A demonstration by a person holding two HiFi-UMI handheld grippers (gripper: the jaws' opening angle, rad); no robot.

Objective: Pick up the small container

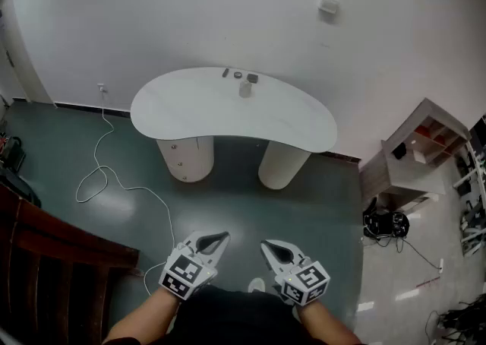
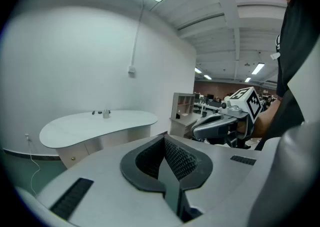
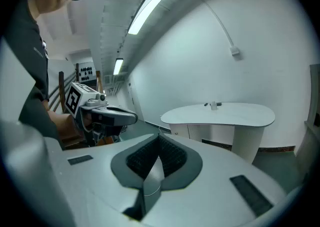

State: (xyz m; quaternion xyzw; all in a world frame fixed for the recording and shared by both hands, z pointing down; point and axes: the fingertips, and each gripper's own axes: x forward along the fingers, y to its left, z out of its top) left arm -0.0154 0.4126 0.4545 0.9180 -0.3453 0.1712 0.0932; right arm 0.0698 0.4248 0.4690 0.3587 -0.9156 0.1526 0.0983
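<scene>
The small container (image 1: 244, 89) is a pale little pot standing near the far edge of the white kidney-shaped table (image 1: 197, 108). It shows tiny in the left gripper view (image 2: 106, 114) and in the right gripper view (image 3: 215, 105). Both grippers are held low and close to the person's body, far from the table. The left gripper (image 1: 213, 242) is shut with nothing between its jaws. The right gripper (image 1: 274, 248) is also shut and empty. Each gripper appears in the other's view: the right gripper (image 2: 220, 127), the left gripper (image 3: 111, 117).
Two small dark items (image 1: 238, 74) lie beside the container. A white cable (image 1: 106, 172) trails over the green floor from a wall socket. A dark wooden chair (image 1: 45, 260) stands at the left, a low shelf unit (image 1: 414, 150) and cables at the right.
</scene>
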